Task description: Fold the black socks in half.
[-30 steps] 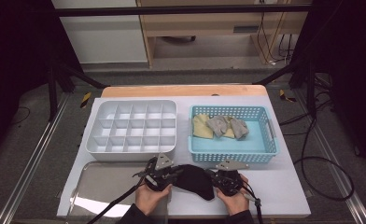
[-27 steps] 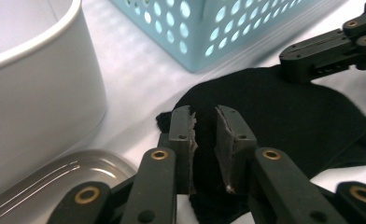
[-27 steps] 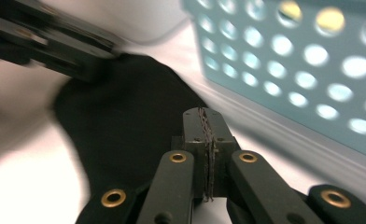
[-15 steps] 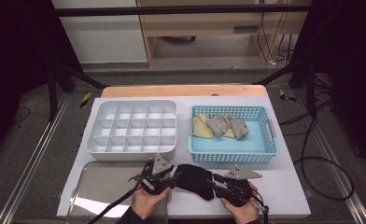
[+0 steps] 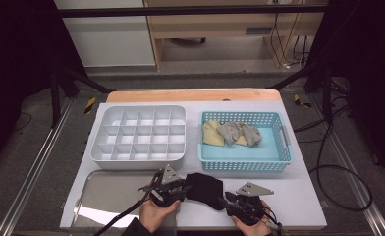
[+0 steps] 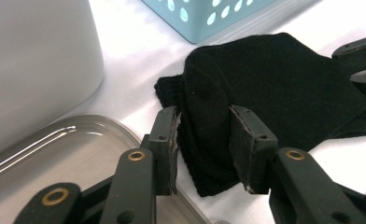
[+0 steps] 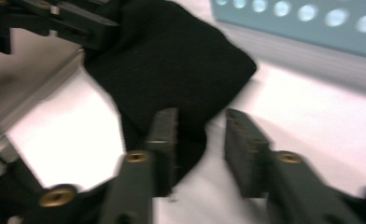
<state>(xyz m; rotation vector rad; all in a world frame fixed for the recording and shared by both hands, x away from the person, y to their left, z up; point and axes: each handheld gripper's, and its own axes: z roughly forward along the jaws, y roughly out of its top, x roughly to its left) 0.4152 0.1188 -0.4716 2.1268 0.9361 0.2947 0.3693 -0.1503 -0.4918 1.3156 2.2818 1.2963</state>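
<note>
Black sock (image 5: 205,188) lies folded/bunched on white table (image 5: 298,191) at the near edge, just in front of blue basket (image 5: 244,164) and w/ one end overlapping the rim of the metal tray (image 5: 107,196); judged to be the item in work, prob. being folded or flattened before stowing. Left gripper (image 5: 167,189) sits at the sock's left end: in left gripper view the jaws stand part open, astride a raised fold of the sock (image 6: 265,93), left pad touching the knit, right pad close beside it; cannot tell if they truly press, so read as a loose bracket, not a firm pinch. These jaws opened, then have just been closing a little, fabric between them. Right gripper (image 5: 239,204) is at the sock's right end: right gripper view (blurred) shows jaws part open, sock tip (image 7: 181,93) reaching the left pad, bare table in the gap; nothing held. They too sprang open and have just been closing somewhat. Placement logic (judgement): one gripper per end lets the sock be stretched/doubled over; near edge keeps it in easy reach. Further out: white divided organiser (image 5: 139,135), compartments vacant, behind the tray, likely the destination for finished items; basket holds more socks, grey (image 5: 239,132) and yellow (image 5: 212,133), heaped at its far side, likely the supply.
</note>
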